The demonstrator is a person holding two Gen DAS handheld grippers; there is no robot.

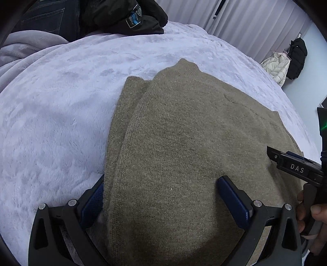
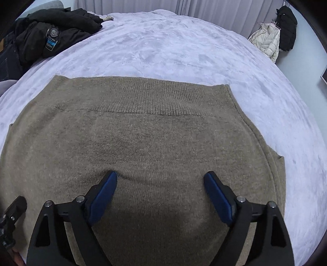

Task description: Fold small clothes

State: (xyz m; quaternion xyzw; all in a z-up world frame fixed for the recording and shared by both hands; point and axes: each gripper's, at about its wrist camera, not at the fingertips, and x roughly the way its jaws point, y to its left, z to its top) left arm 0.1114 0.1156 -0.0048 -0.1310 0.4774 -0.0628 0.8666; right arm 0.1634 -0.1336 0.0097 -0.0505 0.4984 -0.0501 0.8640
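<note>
While both grippers hover w/ jaws spread wide, pinching nothing, a tan knit sweater (image 2: 143,131) lies partly folded on a bed w/ a pale fuzzy blanket (image 2: 173,47). Left gripper (image 1: 161,196) straddles its left folded edge; right gripper (image 2: 160,184) sits over its middle, probably ready for another fold. Black jacket (image 2: 57,34) lies at the far corner.

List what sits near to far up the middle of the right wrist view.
right gripper, jaws open → brown knit sweater lying flat → its ribbed band at the far edge → lavender plush blanket → pale curtains at the back.
</note>
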